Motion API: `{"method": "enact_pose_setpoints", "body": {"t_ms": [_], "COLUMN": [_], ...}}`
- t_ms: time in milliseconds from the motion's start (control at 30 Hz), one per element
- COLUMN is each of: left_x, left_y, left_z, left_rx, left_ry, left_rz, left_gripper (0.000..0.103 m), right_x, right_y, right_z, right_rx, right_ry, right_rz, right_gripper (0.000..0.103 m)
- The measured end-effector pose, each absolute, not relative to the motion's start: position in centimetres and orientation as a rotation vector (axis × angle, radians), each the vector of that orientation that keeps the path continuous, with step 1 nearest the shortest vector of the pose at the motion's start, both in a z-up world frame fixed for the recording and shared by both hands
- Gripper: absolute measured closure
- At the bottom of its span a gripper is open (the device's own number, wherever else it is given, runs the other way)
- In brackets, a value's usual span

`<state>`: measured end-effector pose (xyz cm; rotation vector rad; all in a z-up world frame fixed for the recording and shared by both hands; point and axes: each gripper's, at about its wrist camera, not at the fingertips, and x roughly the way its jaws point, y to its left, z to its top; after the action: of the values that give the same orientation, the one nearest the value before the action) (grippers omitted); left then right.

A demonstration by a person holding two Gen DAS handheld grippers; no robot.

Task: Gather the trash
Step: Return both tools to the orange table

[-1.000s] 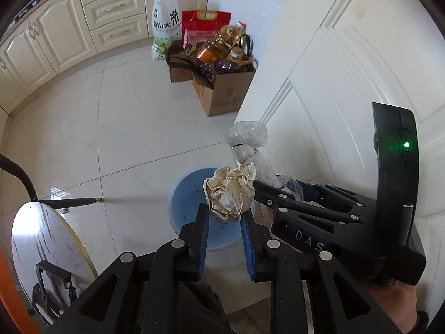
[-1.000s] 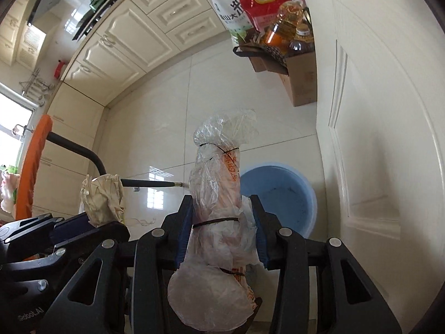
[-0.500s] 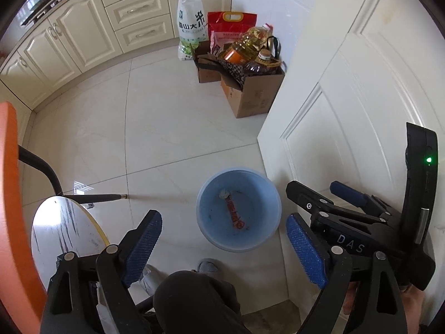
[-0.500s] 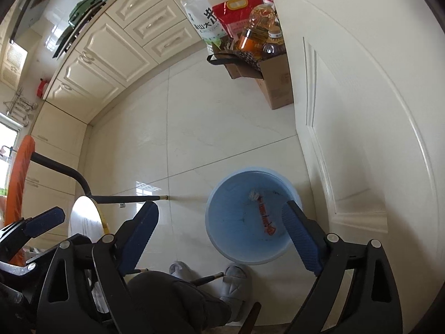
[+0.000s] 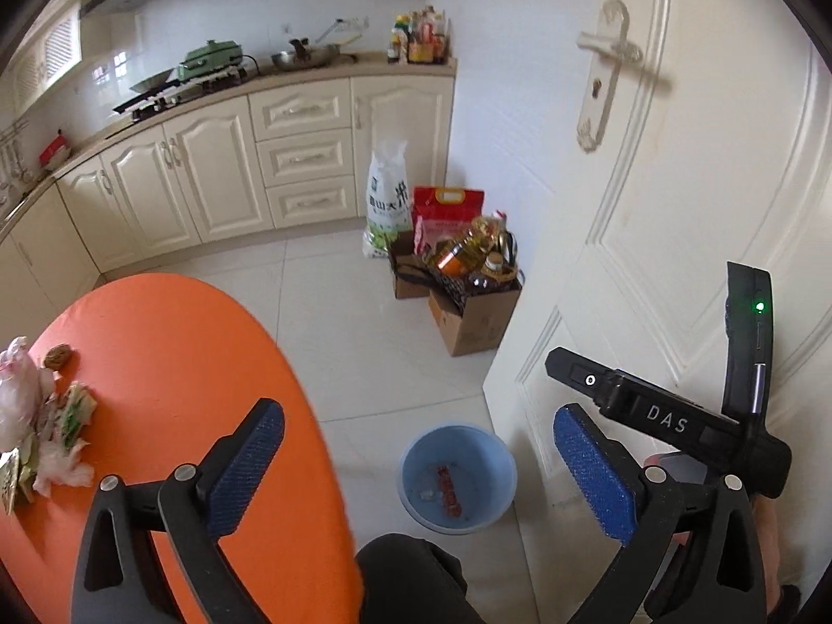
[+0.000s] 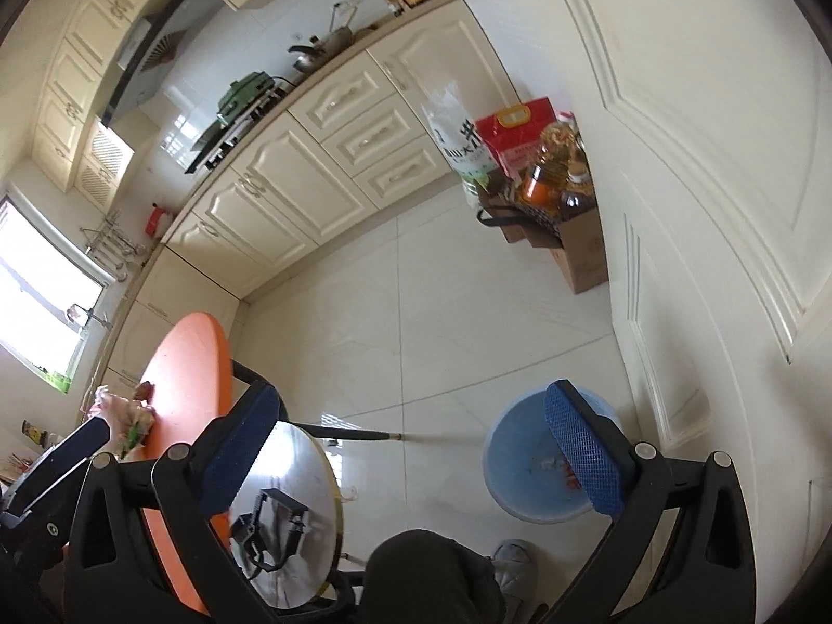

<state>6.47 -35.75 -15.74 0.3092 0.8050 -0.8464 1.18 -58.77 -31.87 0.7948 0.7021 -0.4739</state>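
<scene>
Now your left tongs [image 5: 418,460] and right tongs [image 6: 413,450] gape empty (wads gone into the blue bin [image 5: 486,450]); more trash [image 5: 44,429] remains on the orange bench [image 5: 171,364].

Orange tabletop [image 5: 171,364], pale blue bin [image 5: 457,473] holding a red wrapper [image 5: 448,486], black tongs [image 5: 416,463] with blue cross-hatched pads [image 5: 593,473], cream cabinets [image 5: 218,171], white door [image 5: 676,208], brown box [image 5: 473,317]

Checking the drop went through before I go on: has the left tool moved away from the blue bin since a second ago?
Yes. The left tool, open and empty, has lifted up and back from the blue bin, which looks smaller, toward the orange table.
</scene>
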Motion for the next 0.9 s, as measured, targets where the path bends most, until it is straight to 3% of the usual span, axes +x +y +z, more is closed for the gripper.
{"method": "enact_pose_setpoints", "body": {"t_ms": [233, 500, 633, 900], "left_x": [5.3, 2.1, -0.2, -5.5], "left_y": [-21.9, -9.7, -4.8, -2.6], "left_z": [-10.7, -8.9, -8.3, -9.7], "left_rx": [0.17, 0.097, 0.055, 0.019], "left_ry": [0.66, 0.594, 0.575, 0.547], "left_rz": [-0.671, -0.474, -0.375, -0.184], "left_gripper": [0.001, 0.001, 0.001, 0.001], "right_x": [6.1, 11.8, 14.1, 16.5], "right_y": [-51.8, -41.9, -36.4, -27.4], "right_z": [-23.9, -18.7, -16.8, -14.6], "right_rx": [0.645, 0.476, 0.352, 0.192], "right_ry": [0.651, 0.632, 0.627, 0.607], "right_rz": [-0.351, -0.18, -0.105, -0.004], "right_gripper": [0.0, 0.0, 0.0, 0.0]}}
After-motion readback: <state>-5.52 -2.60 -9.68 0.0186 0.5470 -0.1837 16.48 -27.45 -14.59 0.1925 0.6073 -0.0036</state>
